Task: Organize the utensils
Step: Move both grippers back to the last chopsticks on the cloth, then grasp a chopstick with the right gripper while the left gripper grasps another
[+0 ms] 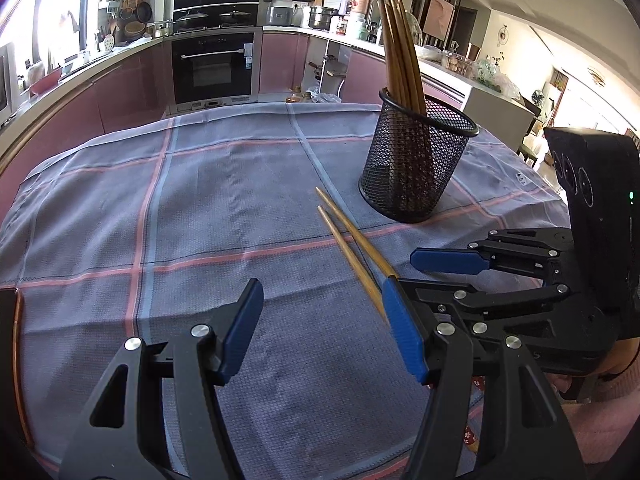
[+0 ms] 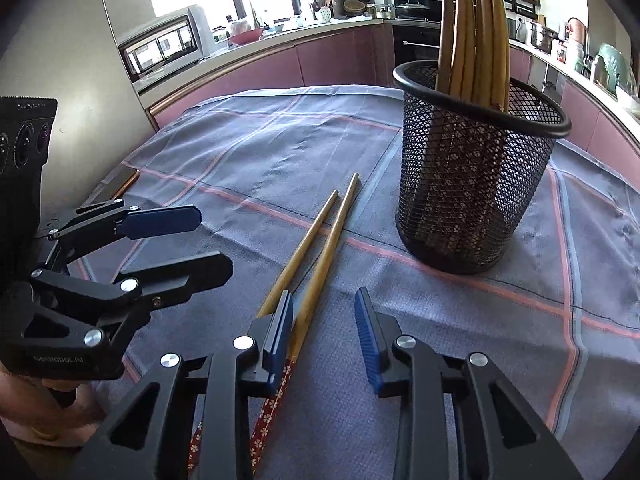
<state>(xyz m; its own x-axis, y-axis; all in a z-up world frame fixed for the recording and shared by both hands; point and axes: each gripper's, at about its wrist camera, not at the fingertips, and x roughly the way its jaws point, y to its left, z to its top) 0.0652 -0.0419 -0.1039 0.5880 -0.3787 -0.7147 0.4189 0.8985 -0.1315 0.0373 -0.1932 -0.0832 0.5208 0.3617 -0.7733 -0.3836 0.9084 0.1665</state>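
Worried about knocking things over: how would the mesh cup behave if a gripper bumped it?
The mesh cup looks light, so it would probably slide on the cloth. The tall chopsticks lean to one side well above its rim, so it may tip that way.

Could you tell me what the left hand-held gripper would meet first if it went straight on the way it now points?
Probably the bare checked cloth: the left hand-held gripper points down at open fabric, left of the two loose chopsticks.

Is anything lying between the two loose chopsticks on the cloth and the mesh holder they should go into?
Nothing visible: only bare cloth separates the loose chopsticks from the mesh holder, whose rim is open beside the chopsticks already standing inside.
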